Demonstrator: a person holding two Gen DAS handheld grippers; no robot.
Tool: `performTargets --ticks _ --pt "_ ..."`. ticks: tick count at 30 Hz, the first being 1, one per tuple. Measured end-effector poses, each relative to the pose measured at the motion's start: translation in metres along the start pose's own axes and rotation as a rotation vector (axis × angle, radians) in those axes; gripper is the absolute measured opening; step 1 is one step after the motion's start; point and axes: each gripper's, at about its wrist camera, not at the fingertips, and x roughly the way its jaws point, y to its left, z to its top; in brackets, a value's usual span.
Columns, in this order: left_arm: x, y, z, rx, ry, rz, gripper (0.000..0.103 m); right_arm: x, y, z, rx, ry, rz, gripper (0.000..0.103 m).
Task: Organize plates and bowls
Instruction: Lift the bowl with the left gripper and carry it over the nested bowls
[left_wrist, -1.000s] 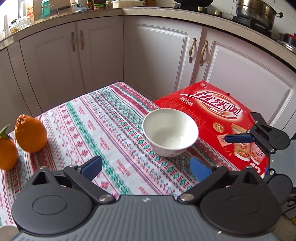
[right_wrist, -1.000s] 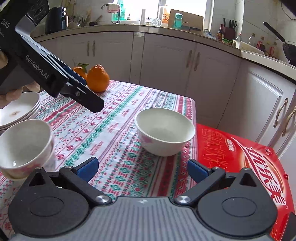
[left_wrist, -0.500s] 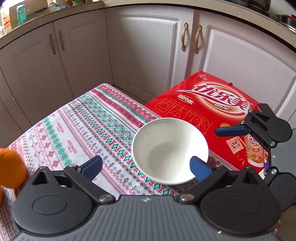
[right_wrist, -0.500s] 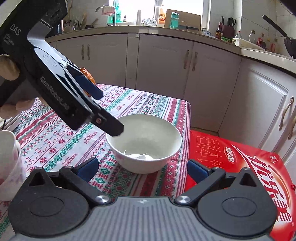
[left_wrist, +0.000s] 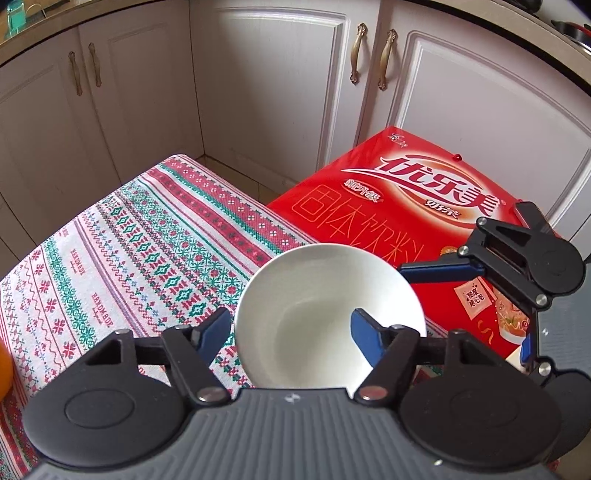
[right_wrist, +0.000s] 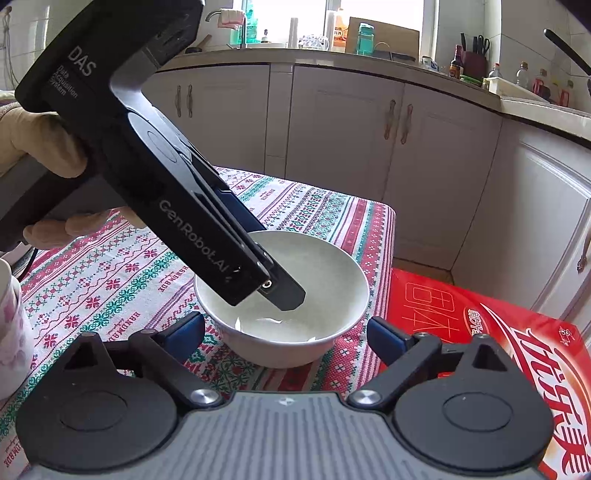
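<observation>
Straddling the white bowl's (left_wrist: 317, 295) near rim, my left gripper (left_wrist: 290, 334) is partly open, one finger inside, one outside, not yet clamped. My right gripper (right_wrist: 286, 332) gapes wide, empty, beside the bowl on the patterned tablecloth (left_wrist: 122, 258).

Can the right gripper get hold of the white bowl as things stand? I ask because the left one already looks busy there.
Probably yes. The right gripper is open and level with the white bowl, nothing between. The left gripper straddles the bowl's other rim, one finger inside, so watch for contact.
</observation>
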Motion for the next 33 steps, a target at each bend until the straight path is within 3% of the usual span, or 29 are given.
performTargets --ticks 21,33 --pt "0.001 0.001 -0.002 -0.027 0.009 -0.022 0.064 -0.001 0.003 0.003 -0.001 0.008 0.013 0.090" --pt "-0.036 -0.006 -0.014 -0.035 -0.027 -0.025 0.064 -0.025 0.022 0.009 -0.016 0.005 0.020 0.090"
